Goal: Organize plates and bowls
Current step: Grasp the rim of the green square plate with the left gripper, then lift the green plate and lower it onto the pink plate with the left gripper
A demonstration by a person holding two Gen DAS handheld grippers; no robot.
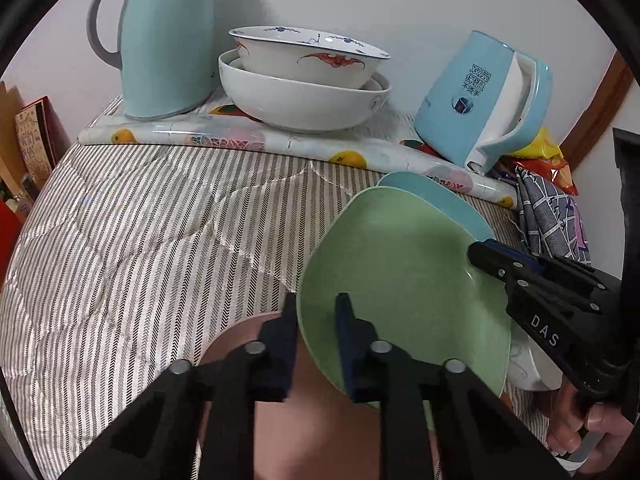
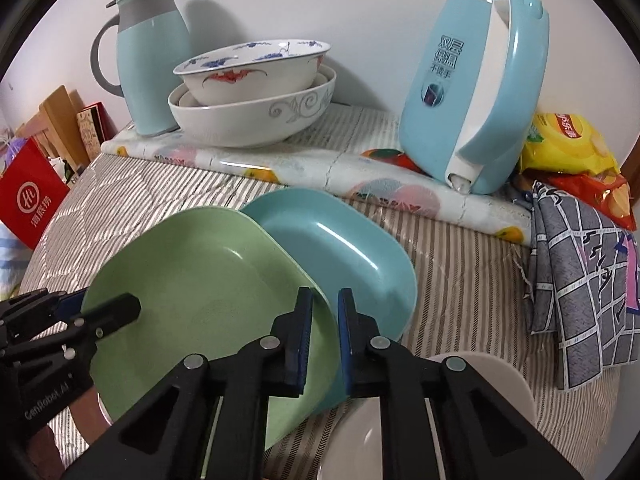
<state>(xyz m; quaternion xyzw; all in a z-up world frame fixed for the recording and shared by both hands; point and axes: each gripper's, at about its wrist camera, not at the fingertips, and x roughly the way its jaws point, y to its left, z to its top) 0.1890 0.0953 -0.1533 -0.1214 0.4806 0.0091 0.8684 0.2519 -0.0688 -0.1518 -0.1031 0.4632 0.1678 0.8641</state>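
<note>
Our left tongs straddle the near rim of the green plate, one finger outside and one on its face, with a gap showing, so we cannot tell whether they truly pinch it. Our right tongs sit the same way on the plate's opposite edge, jaws narrowly apart around the rim, grip likewise uncertain. The green plate hangs tilted, overlapping the blue plate, which lies on the striped quilt; a pink plate and a white dish lie lower, near us. We judge the step is seating green on blue. To do it well, we should level both sides together, line up the rounded corners, lower slowly, and free one side at a time. Behind, the nested bowls sit between flask and kettle.
</note>
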